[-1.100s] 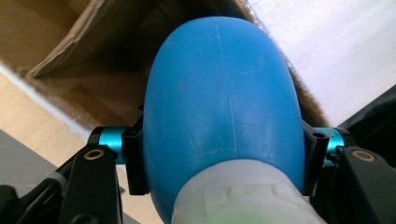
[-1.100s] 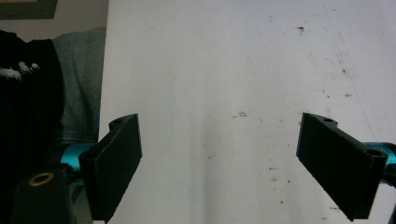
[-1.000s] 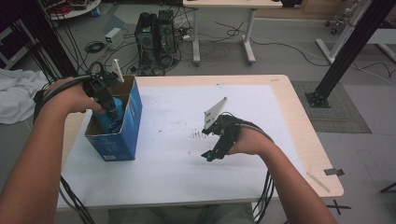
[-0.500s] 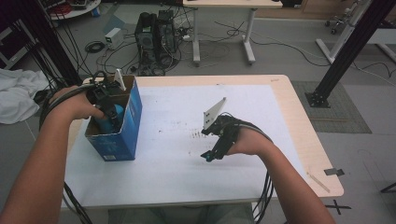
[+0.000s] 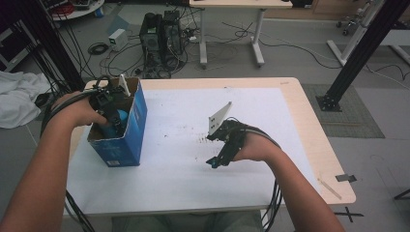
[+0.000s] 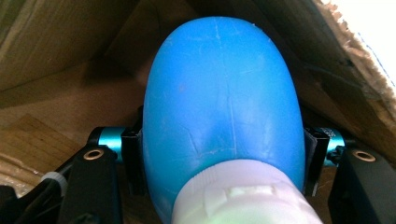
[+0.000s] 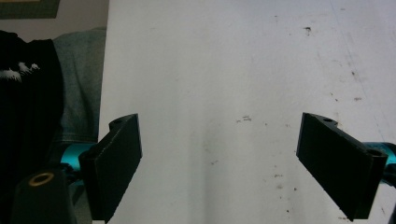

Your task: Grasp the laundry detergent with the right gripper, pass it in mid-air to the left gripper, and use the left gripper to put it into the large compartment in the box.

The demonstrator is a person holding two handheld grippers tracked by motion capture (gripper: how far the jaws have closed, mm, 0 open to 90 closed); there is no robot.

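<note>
Left gripper (image 6: 219,154) clamped on bottle (image 6: 222,116) inside box (image 5: 138,121), left of frame. Smooth rounded body could slip or snag the flap. Right gripper (image 7: 233,163) jaws apart, idle mid-table.

Rounded blue plastic bottle (image 6: 222,102): smooth, semi-glossy, fine scuffs and hairline scratches; its white ribbed plastic cap (image 6: 240,193) at 6 o'clock looks matt. Blue cardboard box (image 5: 138,125): printed slightly glossy outside, raw brown matt fibrous inside, torn rough edge. Left gripper (image 6: 222,156): matt black plastic jaws, anodised teal metal pins, brass-look inserts. White tabletop (image 7: 224,70): matt, smooth, dark specks. Right gripper (image 7: 233,158): matt black pads.
</note>
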